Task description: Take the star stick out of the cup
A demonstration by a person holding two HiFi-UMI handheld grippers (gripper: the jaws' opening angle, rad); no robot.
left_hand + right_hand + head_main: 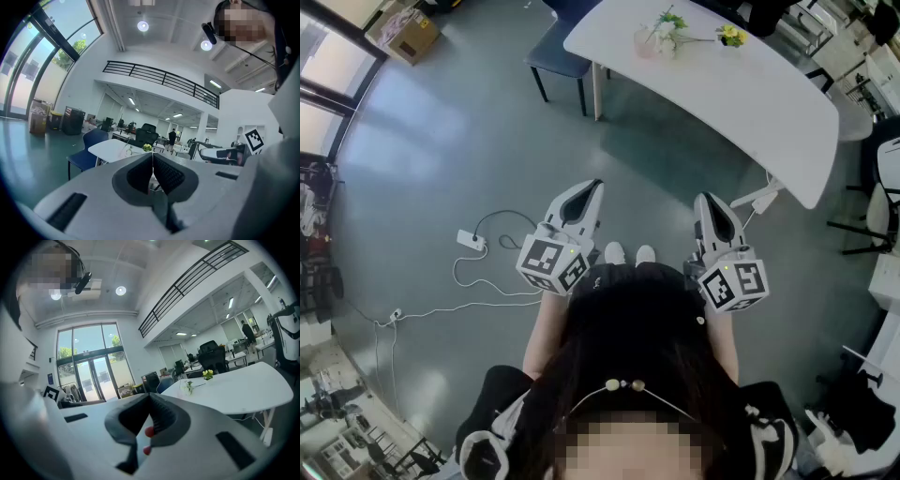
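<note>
A pale pink cup [645, 42] stands far off on the white table [769, 103], with thin stems and small white-green blossoms in it. I cannot make out a star stick at this distance. A yellow flower [731, 36] lies beside it. In the right gripper view the cup [189, 386] and the yellow flower [207, 374] are small and distant. My left gripper [596, 185] and right gripper [705, 199] are held side by side over the floor, well short of the table. Both are shut with nothing between the jaws, as the left gripper [152, 154] and right gripper [150, 394] views also show.
A blue chair [558, 56] stands at the table's left end. A white power strip [472, 240] and its cable lie on the floor to my left. A cardboard box [408, 33] sits by the windows. My white shoes [628, 253] show between the grippers.
</note>
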